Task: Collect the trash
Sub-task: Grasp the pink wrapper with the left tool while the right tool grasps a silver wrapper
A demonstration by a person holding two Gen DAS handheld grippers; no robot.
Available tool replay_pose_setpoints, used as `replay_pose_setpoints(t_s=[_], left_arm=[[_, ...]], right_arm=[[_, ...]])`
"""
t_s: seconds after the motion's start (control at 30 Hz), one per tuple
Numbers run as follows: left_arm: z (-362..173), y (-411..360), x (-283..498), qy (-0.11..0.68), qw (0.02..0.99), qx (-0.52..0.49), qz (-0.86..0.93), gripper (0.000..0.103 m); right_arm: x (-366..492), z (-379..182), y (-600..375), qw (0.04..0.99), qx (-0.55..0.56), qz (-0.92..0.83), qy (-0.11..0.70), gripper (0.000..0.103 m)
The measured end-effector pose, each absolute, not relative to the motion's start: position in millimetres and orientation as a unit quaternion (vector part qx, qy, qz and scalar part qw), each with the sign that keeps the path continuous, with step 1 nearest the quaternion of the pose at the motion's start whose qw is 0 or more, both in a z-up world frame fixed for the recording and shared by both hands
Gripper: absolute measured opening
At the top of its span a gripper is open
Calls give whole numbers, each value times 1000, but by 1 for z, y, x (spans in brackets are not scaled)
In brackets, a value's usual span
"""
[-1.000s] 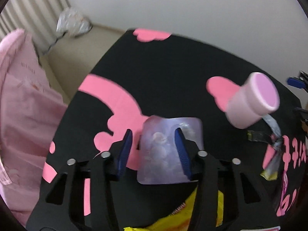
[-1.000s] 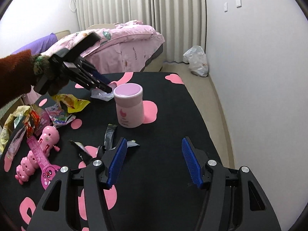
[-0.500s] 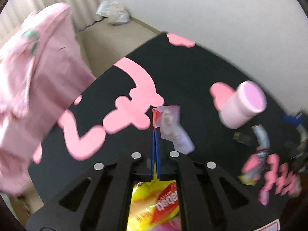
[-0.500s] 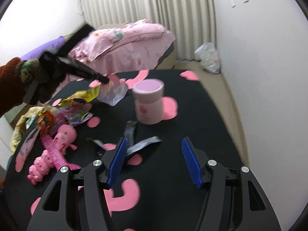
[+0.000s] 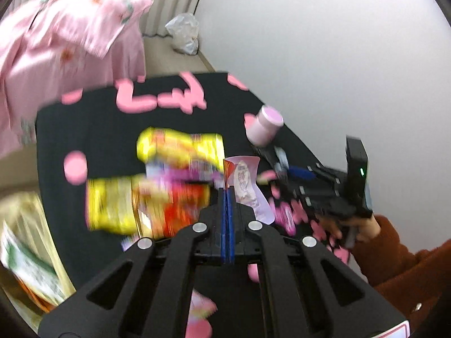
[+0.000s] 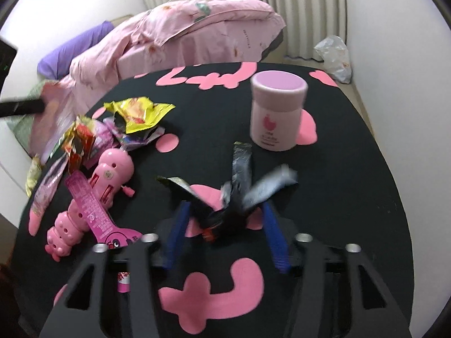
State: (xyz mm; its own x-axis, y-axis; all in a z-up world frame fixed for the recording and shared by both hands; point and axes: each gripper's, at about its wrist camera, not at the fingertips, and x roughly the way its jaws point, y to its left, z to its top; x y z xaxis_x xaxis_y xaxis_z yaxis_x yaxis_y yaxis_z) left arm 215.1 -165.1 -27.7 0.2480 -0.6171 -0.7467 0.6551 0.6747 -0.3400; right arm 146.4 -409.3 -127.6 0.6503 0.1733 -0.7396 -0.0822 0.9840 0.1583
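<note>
Right wrist view shows the right gripper (image 6: 225,219) low over the black table (image 6: 352,169), its jaws closing, with a small bundle of dark and silver wrappers (image 6: 239,194) lying between the blue pads. The pads do not yet press on it. The strips fan outward and away from the tool, the longest pointing toward the pink jar (image 6: 277,112), so the knot where they cross is the part that sits in the gap. The right hand is plainly the nearer one to this bundle.

Left wrist view shows the left gripper (image 5: 227,194) fully closed on a pale printed wrapper (image 5: 248,186), held clear above the table. Beneath it lies the heap of yellow and red wrappers (image 5: 169,186), blurred. Judgement: the closing jaws need only meet at the bundle's crossing point; a grip on one loose strip risks leaving the rest behind.
</note>
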Motion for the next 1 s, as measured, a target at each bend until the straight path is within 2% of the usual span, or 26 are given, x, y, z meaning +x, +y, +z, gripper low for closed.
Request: replay_pose_setpoints(t_s=[0.07, 0.13, 0.23, 0.3, 0.33, 0.37, 0.5, 0.57, 0.67, 0.83, 1.0], left_arm=[[-43, -155, 200, 474, 786, 12, -396, 1], [-56, -150, 189, 473, 792, 15, -386, 1], [-63, -142, 175, 466, 795, -3, -389, 3], [-68, -142, 169, 457, 796, -7, -398, 15], [-71, -143, 165, 452, 798, -1, -399, 28], [-73, -145, 161, 447, 802, 9, -397, 34], [-82, -152, 147, 447, 799, 30, -402, 39], [-83, -156, 137, 445, 795, 42, -410, 45], [-81, -155, 127, 434, 809, 55, -392, 45], [-75, -111, 132, 409, 864, 20, -291, 47], [-87, -86, 156, 446, 862, -49, -237, 47]], right_arm=[[145, -125, -406, 910, 46, 61, 408, 23], [140, -120, -407, 913, 52, 65, 400, 17], [132, -108, -407, 917, 65, 71, 387, 17], [122, -100, -407, 920, 68, 72, 380, 17], [118, -98, -407, 920, 70, 71, 379, 17], [113, -97, -407, 920, 74, 71, 378, 17], [89, -99, -405, 916, 88, 72, 384, 17], [75, -102, -404, 914, 89, 71, 390, 17], [60, -108, -405, 913, 82, 57, 395, 17], [44, -112, -411, 915, 101, 53, 387, 17], [43, -108, -410, 919, 110, 51, 375, 17]])
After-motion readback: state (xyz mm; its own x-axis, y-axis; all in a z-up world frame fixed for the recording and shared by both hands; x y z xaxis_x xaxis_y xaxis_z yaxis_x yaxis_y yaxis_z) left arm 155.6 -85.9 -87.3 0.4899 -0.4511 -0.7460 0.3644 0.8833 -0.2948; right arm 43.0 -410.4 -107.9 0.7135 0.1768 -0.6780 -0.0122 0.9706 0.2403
